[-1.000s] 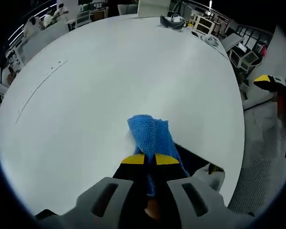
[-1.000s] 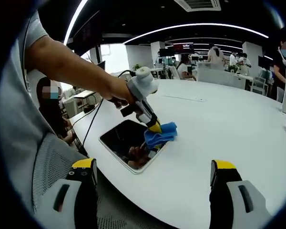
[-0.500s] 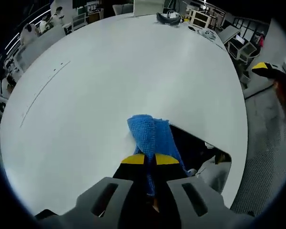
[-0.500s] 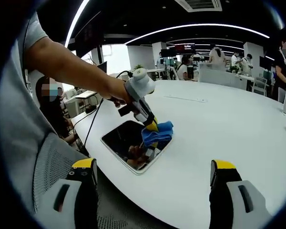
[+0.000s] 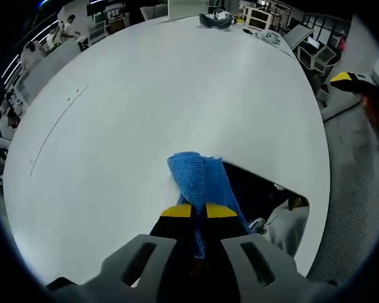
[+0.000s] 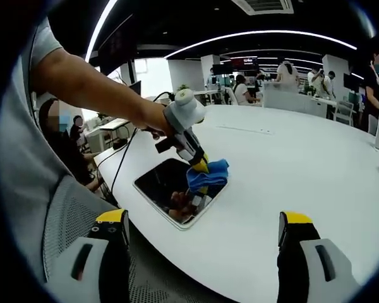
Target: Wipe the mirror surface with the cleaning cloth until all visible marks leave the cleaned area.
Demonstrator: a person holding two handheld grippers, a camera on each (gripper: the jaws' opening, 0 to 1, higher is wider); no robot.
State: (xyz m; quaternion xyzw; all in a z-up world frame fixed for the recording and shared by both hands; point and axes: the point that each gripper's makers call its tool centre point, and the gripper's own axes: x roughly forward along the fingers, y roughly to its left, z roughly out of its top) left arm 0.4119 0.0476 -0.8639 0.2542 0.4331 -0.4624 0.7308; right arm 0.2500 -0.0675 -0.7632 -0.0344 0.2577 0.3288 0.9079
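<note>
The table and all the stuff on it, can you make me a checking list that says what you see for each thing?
Surface: big white table, rounded edge.
Job's things: mirror lies flat near the table edge; blue cloth rests on its far edge.
Clutter: small items at the table's far end, too small to name.
Grippers: left gripper shut on the cloth; right gripper open, holding nothing, back from the mirror.
Cables: black cable hangs beside the table edge.
Surroundings: open office, people at desks, ceiling light strips.
</note>
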